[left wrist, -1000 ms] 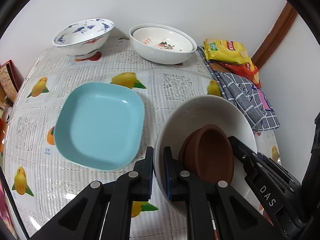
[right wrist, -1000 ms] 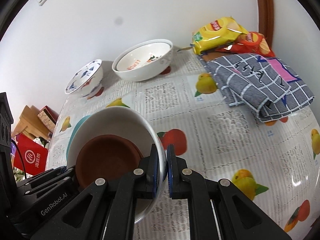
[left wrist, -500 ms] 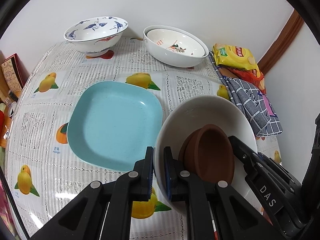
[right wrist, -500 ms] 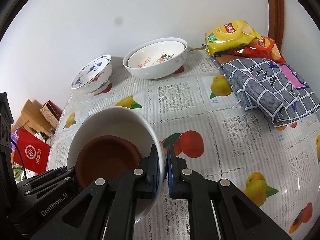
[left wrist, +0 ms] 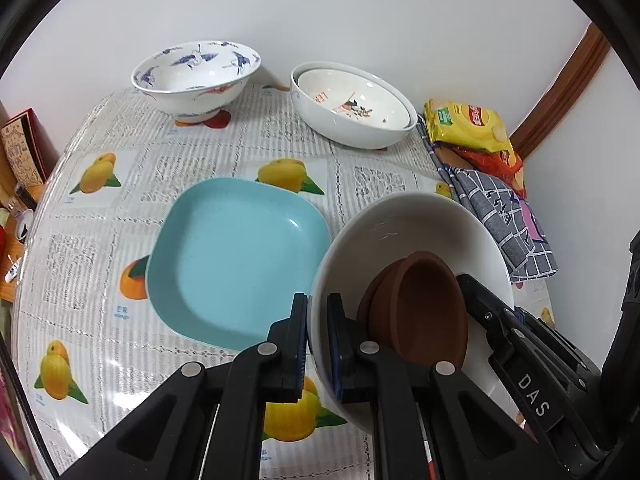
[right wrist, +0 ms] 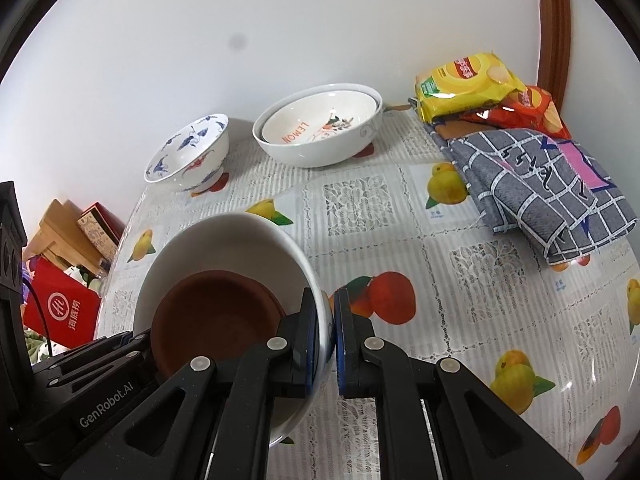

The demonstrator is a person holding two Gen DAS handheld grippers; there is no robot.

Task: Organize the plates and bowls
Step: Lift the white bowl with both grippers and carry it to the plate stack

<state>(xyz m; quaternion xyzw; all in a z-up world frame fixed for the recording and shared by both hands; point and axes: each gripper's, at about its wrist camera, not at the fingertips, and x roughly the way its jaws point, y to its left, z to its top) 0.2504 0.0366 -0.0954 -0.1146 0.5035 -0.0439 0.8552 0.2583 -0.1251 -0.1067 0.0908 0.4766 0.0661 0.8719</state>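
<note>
Both grippers hold one large white bowl [left wrist: 420, 224] above the table, with small brown bowls [left wrist: 420, 308] nested inside. My left gripper [left wrist: 318, 312] is shut on its left rim. My right gripper [right wrist: 327, 316] is shut on its right rim; the white bowl [right wrist: 224, 240] and brown bowls [right wrist: 212, 312] also show there. A light blue square plate [left wrist: 236, 256] lies on the table just left of the held bowl. A blue-patterned bowl [left wrist: 196, 76] and a white bowl stack [left wrist: 352, 108] stand at the back by the wall.
The table [left wrist: 100, 232] has a fruit-print cloth. A folded grey checked towel [right wrist: 540, 176] and snack bags [right wrist: 472, 80] lie at the back right. Boxes and a red bag [right wrist: 60, 308] stand beyond the table's left edge. The wall is close behind.
Both grippers have carried the white bowl forward and up, with the grip unchanged. The blue plate and back bowls sit lower and nearer in view.
</note>
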